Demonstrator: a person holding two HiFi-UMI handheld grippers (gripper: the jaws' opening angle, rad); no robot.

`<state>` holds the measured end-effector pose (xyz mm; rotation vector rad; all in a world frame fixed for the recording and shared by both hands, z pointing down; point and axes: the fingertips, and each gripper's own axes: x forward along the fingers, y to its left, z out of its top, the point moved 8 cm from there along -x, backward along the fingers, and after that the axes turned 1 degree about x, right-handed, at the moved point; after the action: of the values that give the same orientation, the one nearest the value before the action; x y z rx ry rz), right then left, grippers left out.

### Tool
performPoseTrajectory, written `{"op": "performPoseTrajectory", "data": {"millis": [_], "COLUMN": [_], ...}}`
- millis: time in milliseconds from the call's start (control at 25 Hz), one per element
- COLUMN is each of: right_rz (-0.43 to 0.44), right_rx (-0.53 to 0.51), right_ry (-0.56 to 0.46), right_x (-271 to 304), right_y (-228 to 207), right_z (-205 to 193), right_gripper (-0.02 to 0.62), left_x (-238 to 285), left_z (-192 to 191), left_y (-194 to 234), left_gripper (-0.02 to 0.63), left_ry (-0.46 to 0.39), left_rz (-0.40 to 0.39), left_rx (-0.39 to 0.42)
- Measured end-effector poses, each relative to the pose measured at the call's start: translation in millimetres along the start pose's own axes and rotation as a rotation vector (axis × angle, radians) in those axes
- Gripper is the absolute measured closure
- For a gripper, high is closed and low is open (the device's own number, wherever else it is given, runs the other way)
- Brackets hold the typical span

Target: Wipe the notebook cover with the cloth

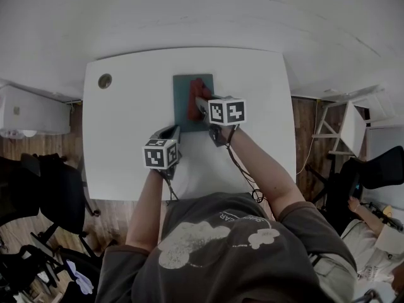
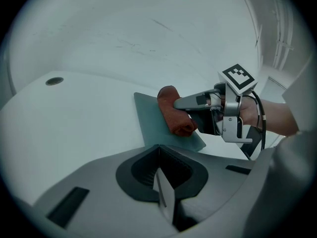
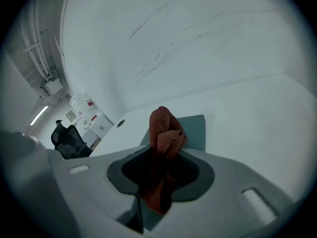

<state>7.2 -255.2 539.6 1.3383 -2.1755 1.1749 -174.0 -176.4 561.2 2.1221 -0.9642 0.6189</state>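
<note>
right gripper [image 1: 202, 106]: clamps crumpled red cloth [image 1: 194, 98] onto flat teal notebook [image 1: 182, 109] (white table's [image 1: 126, 118] far half) | left gripper [image 1: 171, 131]: closed, empty

You are facing a white rectangular table [image 1: 123, 128] with a smooth, matte top. Flat on it lies a dark teal, thin rectangular notebook [image 1: 182, 106]. Its short edges sit at 12 and 6 o'clock and its long edges run parallel to the table's sides. It rests a little beyond the table's middle, toward 12 o'clock, and is well clear of every edge. At about 10 o'clock from the notebook, near the far left corner, a small round dark cable hole [image 1: 105, 81] is set into the tabletop.
</note>
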Motion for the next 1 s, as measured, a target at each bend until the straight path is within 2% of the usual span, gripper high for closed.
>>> {"op": "performPoseTrajectory", "data": {"millis": [1000], "right_rz": [-0.103], "right_rx": [0.091], "right_ry": [-0.044], "right_x": [-44], "right_y": [-51], "right_z": [-8], "right_gripper": [0.485], "left_x": [-1], "left_z": [-1], "left_y": [-3], "left_gripper": [0.6], "left_ry": [-0.003], "left_rz": [0.003], "left_rx": [0.006]}}
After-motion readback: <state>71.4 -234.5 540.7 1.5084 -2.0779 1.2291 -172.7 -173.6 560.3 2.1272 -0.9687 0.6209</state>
